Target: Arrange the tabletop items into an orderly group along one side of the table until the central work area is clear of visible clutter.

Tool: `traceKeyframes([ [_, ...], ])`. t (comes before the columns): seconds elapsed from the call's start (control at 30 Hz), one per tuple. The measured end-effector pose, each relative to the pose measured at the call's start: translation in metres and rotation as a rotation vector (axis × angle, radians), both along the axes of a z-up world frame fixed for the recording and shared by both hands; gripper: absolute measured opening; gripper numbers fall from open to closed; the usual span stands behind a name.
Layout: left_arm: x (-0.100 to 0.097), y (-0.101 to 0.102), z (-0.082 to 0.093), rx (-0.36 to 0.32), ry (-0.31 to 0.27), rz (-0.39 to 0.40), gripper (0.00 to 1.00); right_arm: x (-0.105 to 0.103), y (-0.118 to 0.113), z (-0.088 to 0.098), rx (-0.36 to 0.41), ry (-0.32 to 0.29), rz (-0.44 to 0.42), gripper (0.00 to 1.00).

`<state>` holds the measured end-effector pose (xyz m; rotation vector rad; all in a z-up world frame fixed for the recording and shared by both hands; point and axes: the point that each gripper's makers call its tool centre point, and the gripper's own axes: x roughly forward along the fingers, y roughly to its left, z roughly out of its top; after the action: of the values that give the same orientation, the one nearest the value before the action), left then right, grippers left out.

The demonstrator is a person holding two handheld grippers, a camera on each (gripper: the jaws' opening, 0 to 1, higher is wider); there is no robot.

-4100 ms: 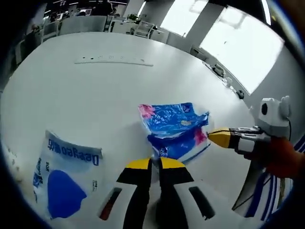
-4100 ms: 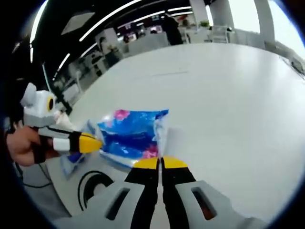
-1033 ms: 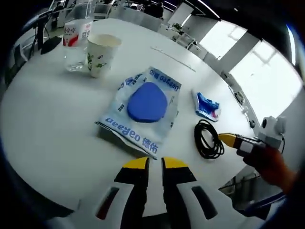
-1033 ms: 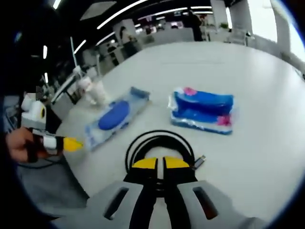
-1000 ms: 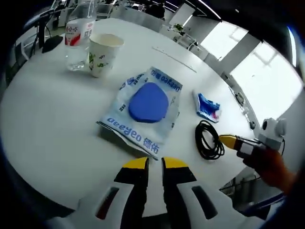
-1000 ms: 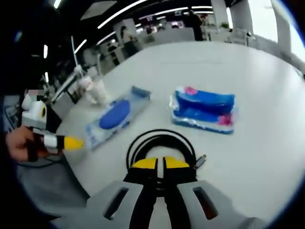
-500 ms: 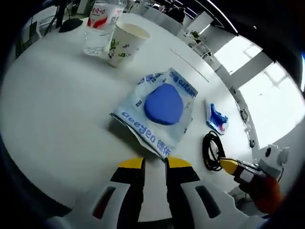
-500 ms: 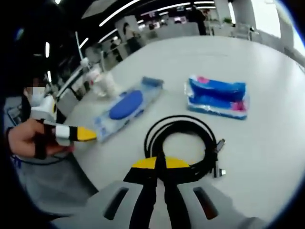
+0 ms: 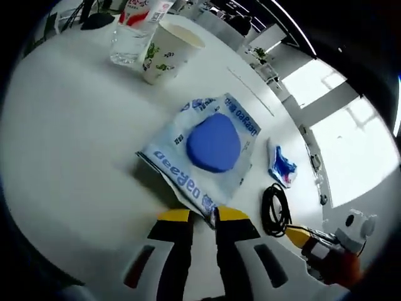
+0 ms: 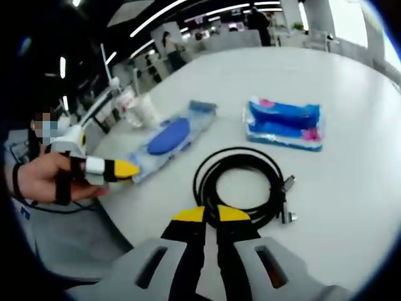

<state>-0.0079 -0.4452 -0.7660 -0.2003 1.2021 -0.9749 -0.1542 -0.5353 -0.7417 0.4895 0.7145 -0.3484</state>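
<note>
Black cable (image 10: 241, 185), right gripper (image 10: 211, 215) closed

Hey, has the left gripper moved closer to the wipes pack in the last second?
Yes. In the right gripper view the left gripper now meets the near edge of the wipes pack; a second ago it sat short of it.

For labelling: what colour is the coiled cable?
Black; the coiled cable shows best in the right gripper view.

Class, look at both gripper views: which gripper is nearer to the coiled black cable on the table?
Right. The right gripper has its tips at the near edge of the coiled black cable. The left gripper sits at a corner of the wet-wipes pack, beside the cable and apart from it.
</note>
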Motion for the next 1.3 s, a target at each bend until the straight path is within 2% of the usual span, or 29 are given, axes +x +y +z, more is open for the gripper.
traceKeyframes([
  [0.1,-0.001,0.002,0.000,0.000,0.007,-0.009,0.02,0.000,-0.001,0.001,-0.002,-0.002,0.001,0.04],
  [0.4,0.000,0.018,0.000,0.009,0.014,-0.005,0.00,0.000,0.003,0.003,0.006,-0.011,-0.005,0.04],
  [0.57,-0.003,0.035,-0.001,0.056,-0.007,-0.065,0.00,0.001,0.006,0.003,0.012,-0.011,0.000,0.05],
  [0.77,0.011,0.056,0.004,0.092,-0.059,-0.091,0.00,0.002,0.009,0.003,0.024,-0.014,0.012,0.07],
  [0.83,0.017,0.063,0.002,0.088,-0.042,-0.069,0.00,0.003,0.011,0.003,0.027,-0.016,0.012,0.07],
  [0.87,0.020,0.067,0.002,0.087,-0.012,-0.025,0.00,0.004,0.012,0.003,0.032,-0.018,0.015,0.07],
  [0.9,0.023,0.070,0.001,0.089,-0.007,-0.008,0.00,0.005,0.013,0.003,0.035,-0.019,0.016,0.07],
  [1.2,0.038,0.092,0.001,0.128,-0.026,0.007,0.00,0.015,0.022,0.004,0.037,-0.016,0.055,0.08],
  [1.27,0.043,0.096,0.002,0.139,-0.042,-0.002,0.00,0.016,0.025,0.004,0.039,-0.011,0.066,0.08],
  [1.3,0.047,0.100,0.001,0.153,-0.068,-0.020,0.00,0.017,0.026,0.004,0.038,-0.009,0.073,0.08],
])
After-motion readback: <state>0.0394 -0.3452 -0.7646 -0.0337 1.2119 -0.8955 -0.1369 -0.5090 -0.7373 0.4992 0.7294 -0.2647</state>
